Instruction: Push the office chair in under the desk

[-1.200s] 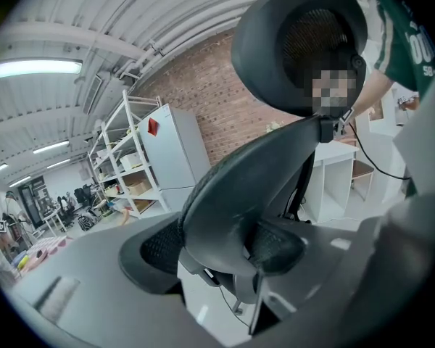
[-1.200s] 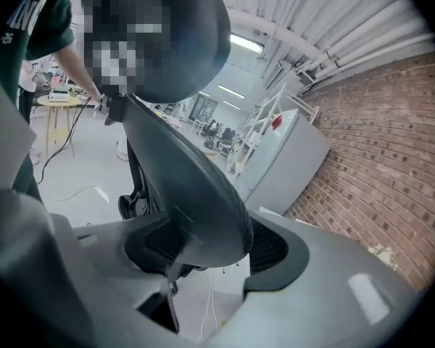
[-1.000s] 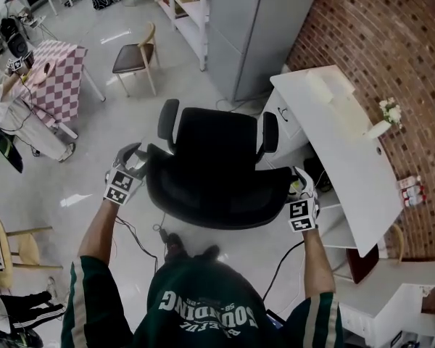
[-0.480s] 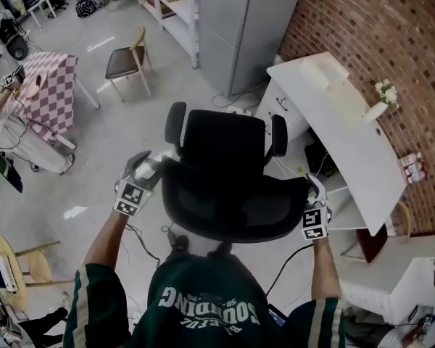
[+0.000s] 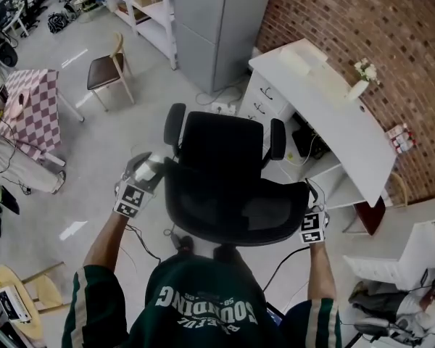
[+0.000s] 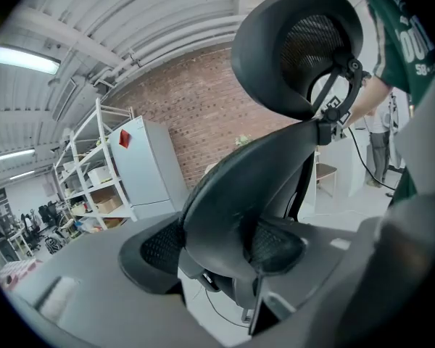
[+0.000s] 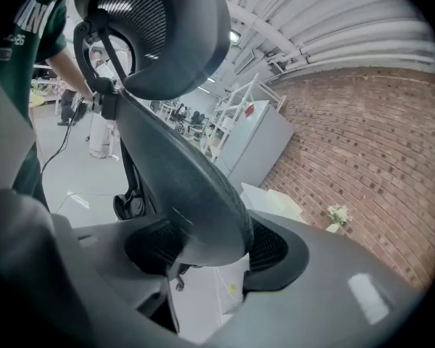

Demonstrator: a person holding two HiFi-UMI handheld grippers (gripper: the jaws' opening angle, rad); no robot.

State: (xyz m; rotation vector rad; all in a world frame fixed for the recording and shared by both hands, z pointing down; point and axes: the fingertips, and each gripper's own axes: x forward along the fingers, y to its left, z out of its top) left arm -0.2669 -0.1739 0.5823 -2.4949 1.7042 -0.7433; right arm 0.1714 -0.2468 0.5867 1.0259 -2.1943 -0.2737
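The office chair [image 5: 223,149] stands on the open floor near the white counter [image 5: 326,104] but not under it. Its seat points toward the drawer unit [image 5: 259,101] rather than at the knee space to the right of the drawers.

The left gripper [image 5: 158,169] and right gripper [image 5: 309,198] sit at opposite edges of the backrest [image 5: 235,207]. In each gripper view the jaws stand wide and are closed on the thick backrest rim, which fills the gap between the pads.

The main risk is the heading. Pushed straight as it faces now, the chair would likely run its right armrest [image 5: 278,138] into the drawers or the counter's edge instead of sliding into the opening, so it needs swinging right first.

Both grips are only on the curved rim. An uneven shove could make the swivel seat spin, or let the jaws slide off the smooth plastic.

Cords [image 5: 299,156] lie on the floor by the opening. The wheels could catch or drag them and stop the chair short.

A hard bump could also shake the small flower vase [image 5: 359,87] near the counter's far edge.
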